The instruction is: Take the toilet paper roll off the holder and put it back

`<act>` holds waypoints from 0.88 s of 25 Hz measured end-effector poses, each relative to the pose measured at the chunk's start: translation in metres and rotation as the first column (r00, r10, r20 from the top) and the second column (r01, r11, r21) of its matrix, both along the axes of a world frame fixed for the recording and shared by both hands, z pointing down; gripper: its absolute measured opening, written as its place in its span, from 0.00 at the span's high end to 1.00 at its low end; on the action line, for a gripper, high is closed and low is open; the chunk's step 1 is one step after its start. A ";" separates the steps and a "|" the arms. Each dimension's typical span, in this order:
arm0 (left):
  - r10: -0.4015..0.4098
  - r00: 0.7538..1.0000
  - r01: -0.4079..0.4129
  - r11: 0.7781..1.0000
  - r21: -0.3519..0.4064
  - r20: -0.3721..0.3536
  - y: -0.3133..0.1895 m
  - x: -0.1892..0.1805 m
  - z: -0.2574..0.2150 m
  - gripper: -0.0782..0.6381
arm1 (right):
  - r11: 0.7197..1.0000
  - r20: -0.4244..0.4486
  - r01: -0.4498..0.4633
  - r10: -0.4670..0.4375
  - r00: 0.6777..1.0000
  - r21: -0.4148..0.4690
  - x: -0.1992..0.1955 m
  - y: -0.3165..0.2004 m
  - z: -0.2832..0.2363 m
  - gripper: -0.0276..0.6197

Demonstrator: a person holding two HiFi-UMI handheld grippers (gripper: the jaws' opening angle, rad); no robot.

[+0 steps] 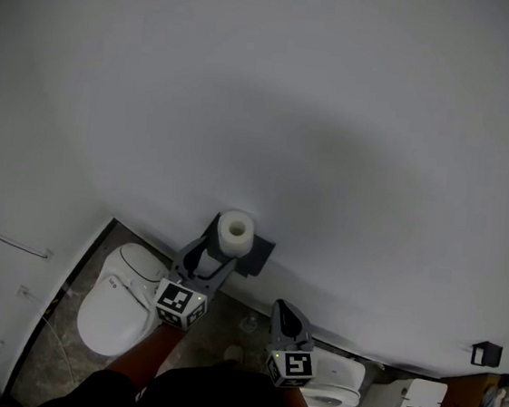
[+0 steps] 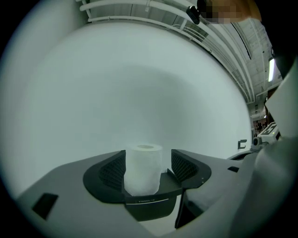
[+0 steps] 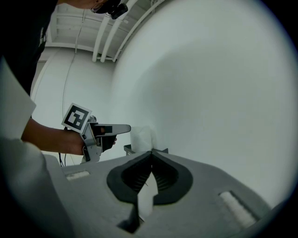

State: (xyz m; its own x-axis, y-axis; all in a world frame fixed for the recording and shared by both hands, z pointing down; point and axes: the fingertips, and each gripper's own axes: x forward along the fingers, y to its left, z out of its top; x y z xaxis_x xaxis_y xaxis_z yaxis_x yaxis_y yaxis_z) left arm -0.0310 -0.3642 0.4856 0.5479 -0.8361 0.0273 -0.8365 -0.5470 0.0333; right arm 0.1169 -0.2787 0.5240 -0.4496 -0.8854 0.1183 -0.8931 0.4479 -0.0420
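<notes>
Toilet paper roll (image 2: pixel 143 173) upright | left tongs (image 2: pixel 148 167) wide (gap beside roll) | right tongs (image 3: pixel 151 158) closed

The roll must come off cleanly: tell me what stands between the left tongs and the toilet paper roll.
Nothing visible does. The white toilet paper roll stands upright on its dark wall holder, between the open jaws of the left tongs. The right tongs, shut, hang off to the side.

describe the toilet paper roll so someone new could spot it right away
Start at the big white wall. Low on it, near a white toilet, a dark holder juts out, and the toilet paper roll sits on it, between the jaws of the left gripper. It's the only small white cylinder with a hollow core; the holder is dark.
</notes>
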 end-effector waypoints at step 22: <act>-0.075 0.995 0.080 0.994 -0.072 0.071 -0.069 0.030 0.017 0.37 | 0.999 -0.020 -0.037 0.038 0.999 0.027 0.040 -0.043 0.009 0.96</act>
